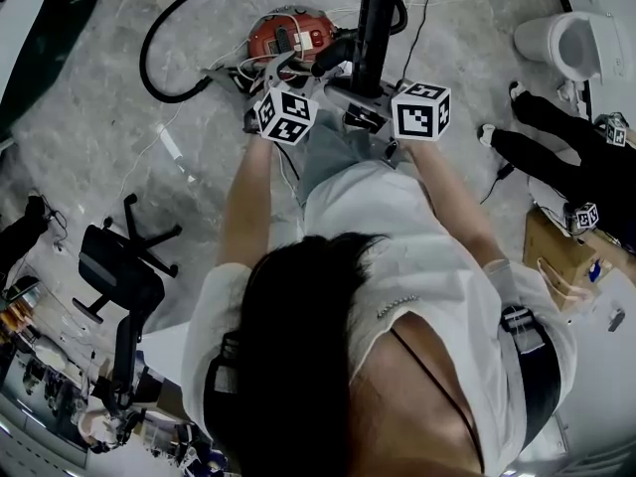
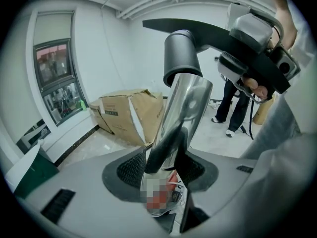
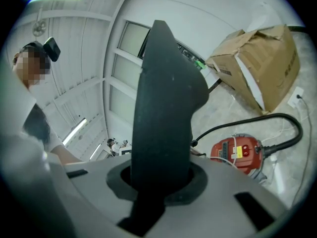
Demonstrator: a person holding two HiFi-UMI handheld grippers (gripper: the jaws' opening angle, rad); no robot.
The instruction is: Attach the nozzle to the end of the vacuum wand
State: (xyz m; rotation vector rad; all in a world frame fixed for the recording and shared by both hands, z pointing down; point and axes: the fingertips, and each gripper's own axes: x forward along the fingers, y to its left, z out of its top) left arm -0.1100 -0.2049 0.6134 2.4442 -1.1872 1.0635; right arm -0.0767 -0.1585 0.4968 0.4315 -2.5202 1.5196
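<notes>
A chrome vacuum wand runs up from between the jaws of my left gripper, which is shut on it. The round collar of the black nozzle sits over the wand's upper end. My right gripper is shut on the nozzle's flat body. In the head view both grippers are held out in front of the person, the left gripper beside the right gripper, with the nozzle standing up over the red vacuum canister.
A black hose loops on the grey floor round the canister. A torn cardboard box stands behind. Another person's legs are at the right, an office chair at the left.
</notes>
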